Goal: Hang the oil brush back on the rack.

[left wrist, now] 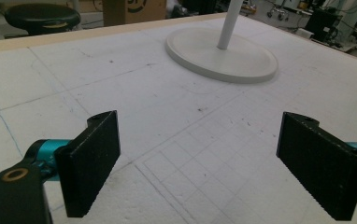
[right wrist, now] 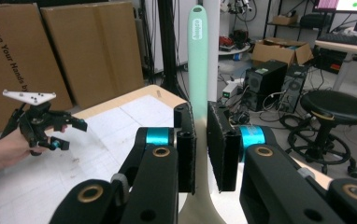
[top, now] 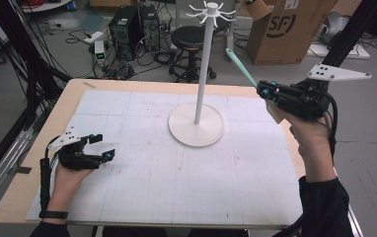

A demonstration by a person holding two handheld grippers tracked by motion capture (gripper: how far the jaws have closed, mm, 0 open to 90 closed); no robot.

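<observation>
Your right claw [top: 264, 90] clamps the mint-green spoon [top: 241, 67] aloft beside the white rack [top: 206, 54]; aim its handle hole at a hook. Left claw [top: 102, 146] rests released on the table [top: 176, 197].

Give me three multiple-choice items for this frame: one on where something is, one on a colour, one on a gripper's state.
1. Where is the white stand?
A. on the floor
B. on the table, toward its far side
C. in the left gripper

2. What colour is the handle of the utensil?
A. mint green
B. red
C. black

3. How is the left gripper?
A. shut on the stand
B. shut on nothing
C. open over the table

Answers: 1 B, its round base sits on the gridded sheet. 2 A, pale green in the right gripper view. 3 C, its jaws stand wide apart with bare sheet between.
</observation>
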